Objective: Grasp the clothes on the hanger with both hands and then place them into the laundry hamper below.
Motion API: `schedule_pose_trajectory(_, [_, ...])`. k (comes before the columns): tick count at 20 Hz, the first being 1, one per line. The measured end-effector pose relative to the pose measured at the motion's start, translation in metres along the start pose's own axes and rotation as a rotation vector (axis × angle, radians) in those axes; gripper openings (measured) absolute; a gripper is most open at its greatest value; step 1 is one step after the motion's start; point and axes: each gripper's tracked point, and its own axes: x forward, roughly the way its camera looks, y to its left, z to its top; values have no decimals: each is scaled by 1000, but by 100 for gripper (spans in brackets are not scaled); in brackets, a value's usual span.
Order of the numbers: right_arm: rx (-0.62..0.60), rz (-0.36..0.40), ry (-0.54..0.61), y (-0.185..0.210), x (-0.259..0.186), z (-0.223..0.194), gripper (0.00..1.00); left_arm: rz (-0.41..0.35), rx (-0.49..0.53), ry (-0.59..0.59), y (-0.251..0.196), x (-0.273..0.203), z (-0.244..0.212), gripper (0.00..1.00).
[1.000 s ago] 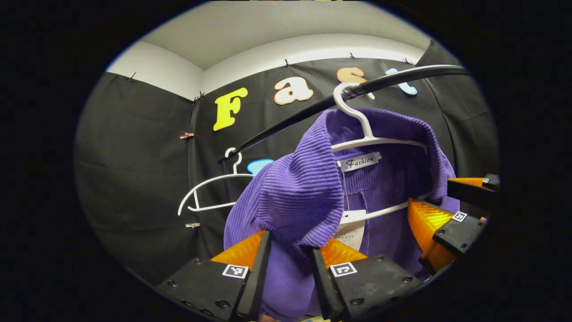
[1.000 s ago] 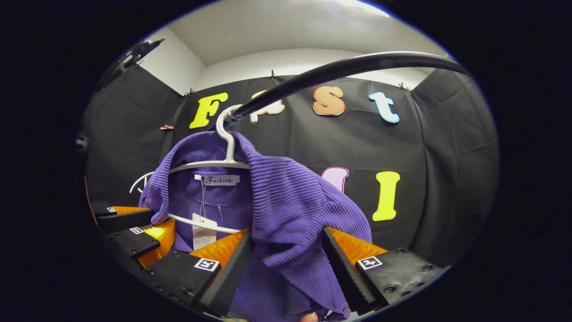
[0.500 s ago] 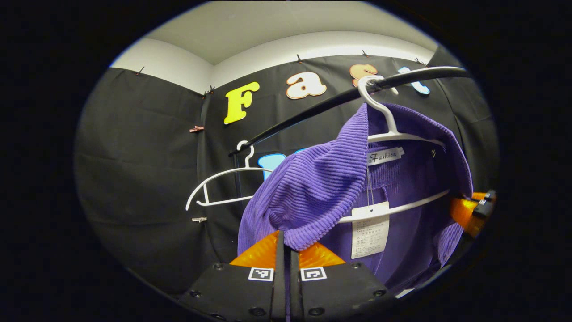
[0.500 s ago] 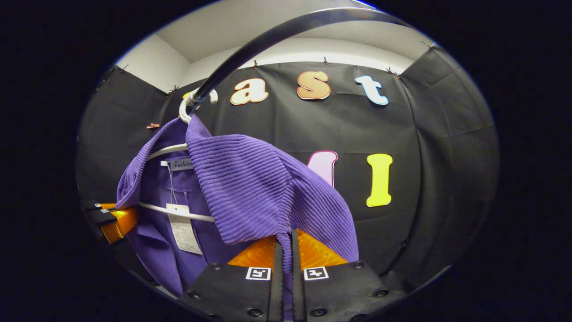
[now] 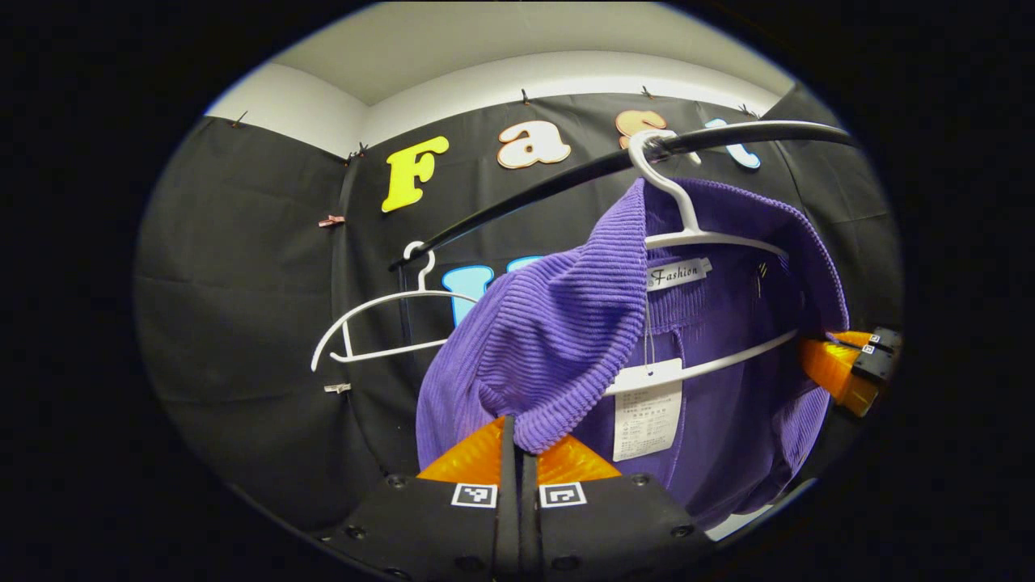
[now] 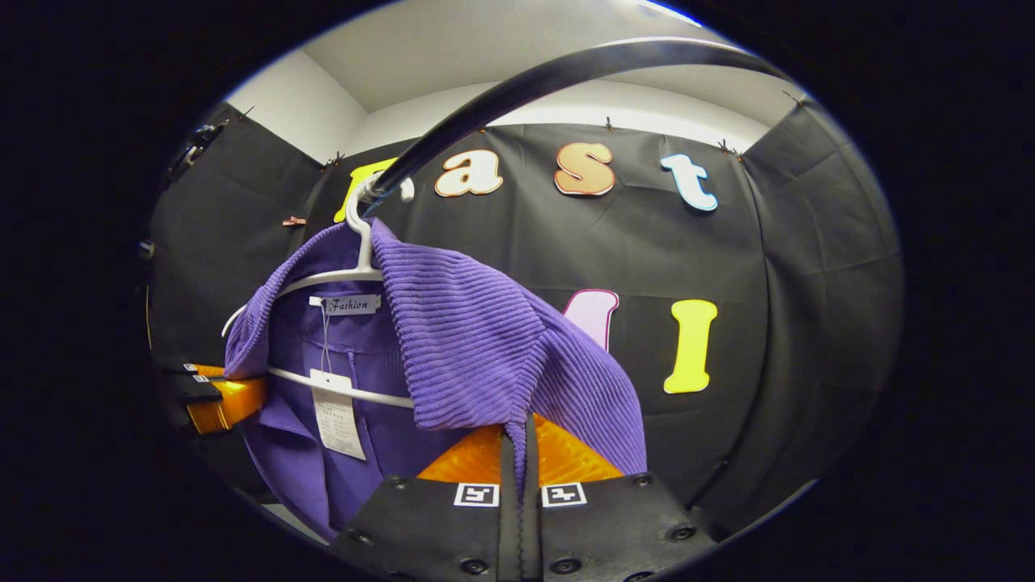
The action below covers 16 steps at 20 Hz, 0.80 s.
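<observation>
A purple ribbed garment [image 5: 566,323] [image 6: 477,339] hangs on a white hanger [image 5: 687,234] [image 6: 356,271] hooked over a black rail [image 5: 566,178] [image 6: 517,89]. My left gripper [image 5: 515,440] is shut on the garment's near shoulder edge at the bottom of the left gripper view. In the right gripper view my right gripper [image 6: 517,440] is shut on the other shoulder edge. Each gripper also shows off to the side in the other's view: the right gripper [image 5: 849,368] at right, the left gripper [image 6: 214,396] at left. A paper tag [image 5: 647,408] dangles inside the collar.
An empty white hanger [image 5: 380,327] hangs on the same rail, to the left of the garment in the left gripper view. Black cloth walls close the booth behind and at the sides, with a white ceiling above.
Both grippers went from open around the garment's shoulders to shut on the fabric. The shoulders are now stretched outward off the hanger, which has hardly moved over the last half second.
</observation>
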Motion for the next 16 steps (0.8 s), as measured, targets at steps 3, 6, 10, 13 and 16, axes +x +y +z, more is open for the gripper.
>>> schedule_pose_trajectory(3, [-84, -40, -77, -20, -9, 27, 4, -31, 14, 18, 5, -5, 1, 5])
schedule_pose_trajectory(6, [-163, -89, -141, -41, -12, 53, 4, -37, -22, 24, 14, -10, 9, 5])
schedule_pose_trajectory(10, [-178, -138, -198, -56, -9, 78, 5, 18, -69, -26, 42, -15, 46, 5])
schedule_pose_trajectory(13, [-211, -193, -243, -70, -9, 98, 4, 41, -47, -74, 54, -16, 69, 5])
schedule_pose_trajectory(16, [-230, -257, -275, -87, -7, 106, 4, 98, -22, -150, 83, -8, 102, 5])
